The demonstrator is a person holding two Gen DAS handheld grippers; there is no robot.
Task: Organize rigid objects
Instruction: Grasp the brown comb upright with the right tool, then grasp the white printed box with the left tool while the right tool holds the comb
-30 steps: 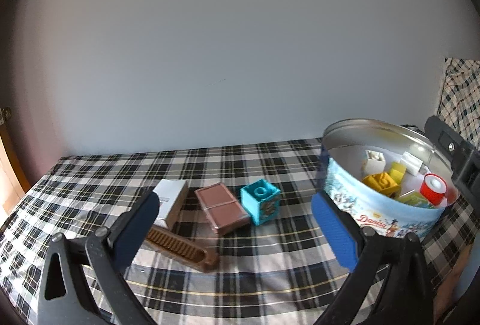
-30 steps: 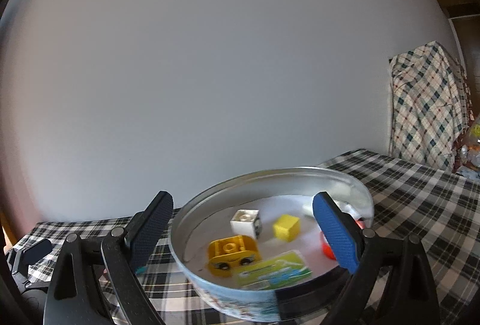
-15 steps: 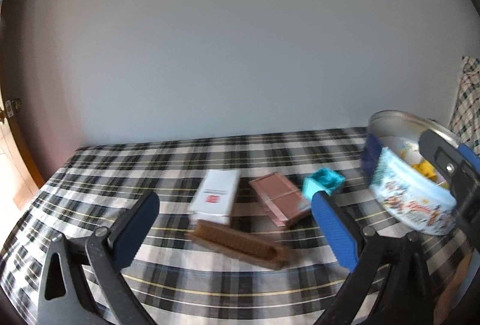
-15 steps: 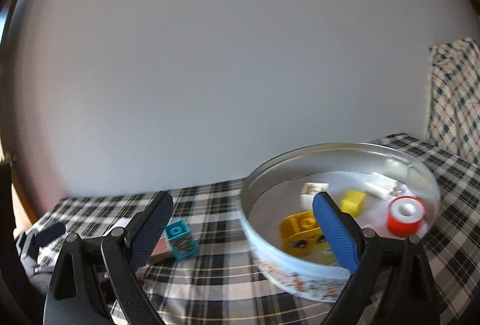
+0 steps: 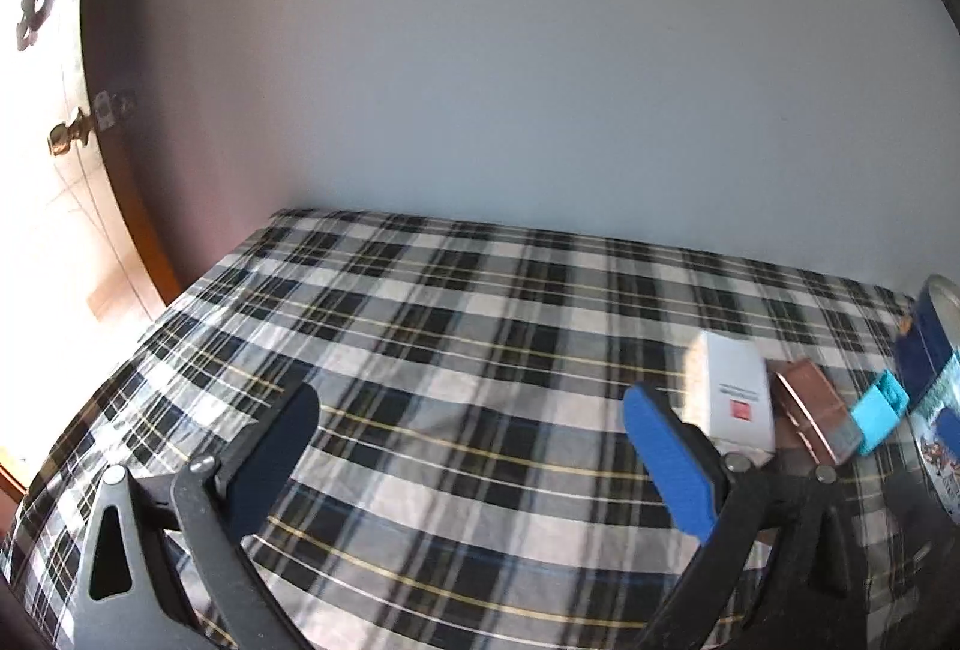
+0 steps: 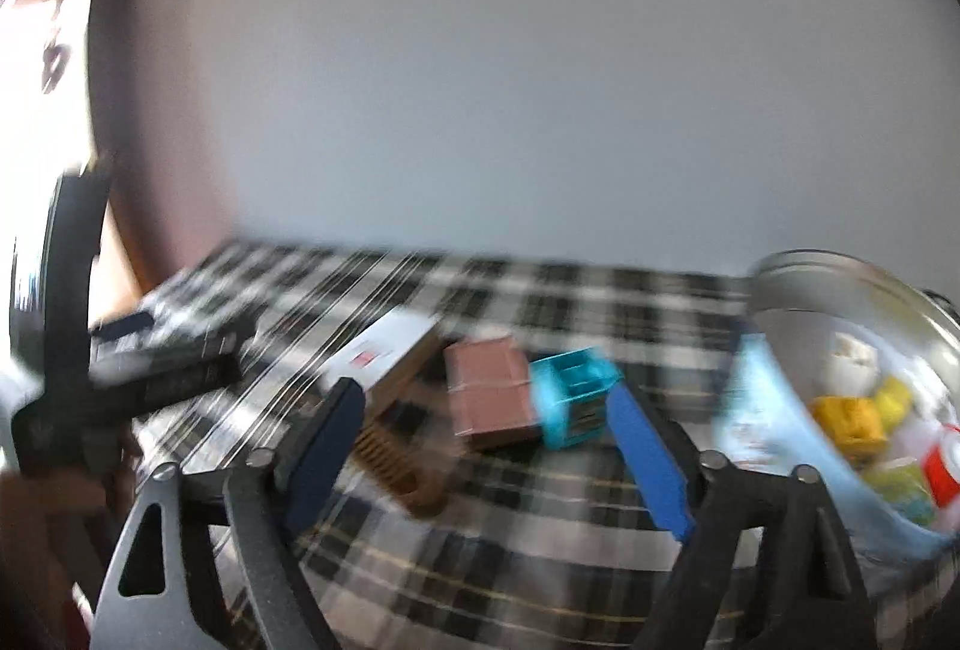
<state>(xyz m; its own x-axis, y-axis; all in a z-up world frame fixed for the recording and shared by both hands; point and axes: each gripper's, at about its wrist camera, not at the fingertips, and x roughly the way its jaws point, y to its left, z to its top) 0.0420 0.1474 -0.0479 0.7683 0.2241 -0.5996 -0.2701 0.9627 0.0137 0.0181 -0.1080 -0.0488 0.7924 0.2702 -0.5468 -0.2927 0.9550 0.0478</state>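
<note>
a black-and-white plaid cloth [image 5: 480, 338] covers the table up to a pale wall [image 5: 510, 50], and at the far left of the left wrist view a door edge with a brass knob [image 5: 66, 140] shows. the left gripper [image 5: 474, 452] hangs over a bare stretch of the cloth, its two blue pads standing wide apart with nothing between them, so it is released. to its right, past the right-hand pad, a white box [image 5: 732, 398] with a small red mark lies flat; a brown flat case [image 5: 816, 416] sits just beside it, then a turquoise toy block [image 5: 879, 413] close against the case, and at the frame's edge the blue printed wall of a round tin [image 5: 936, 410]. the right wrist view is blurred. at its left edge the other tool's dark body shows. the right gripper [image 6: 480, 452] has its jaws closing, yet the pads are apart and touch nothing; only cloth lies between them. just beyond its fingertips the white box [image 6: 384, 350] lies farthest left, a brown comb-like piece [image 6: 396, 464] lies in front of it near the left pad, the brown flat case [image 6: 492, 392] is in the middle, and the turquoise toy block [image 6: 570, 398] touches or nearly touches the case's right side. well to the right the round tin [image 6: 798, 290] stands open, holding a yellow toy piece [image 6: 852, 422], a white piece, a red-and-white roll [image 6: 945, 464] and a few more small items too blurred to name.
</note>
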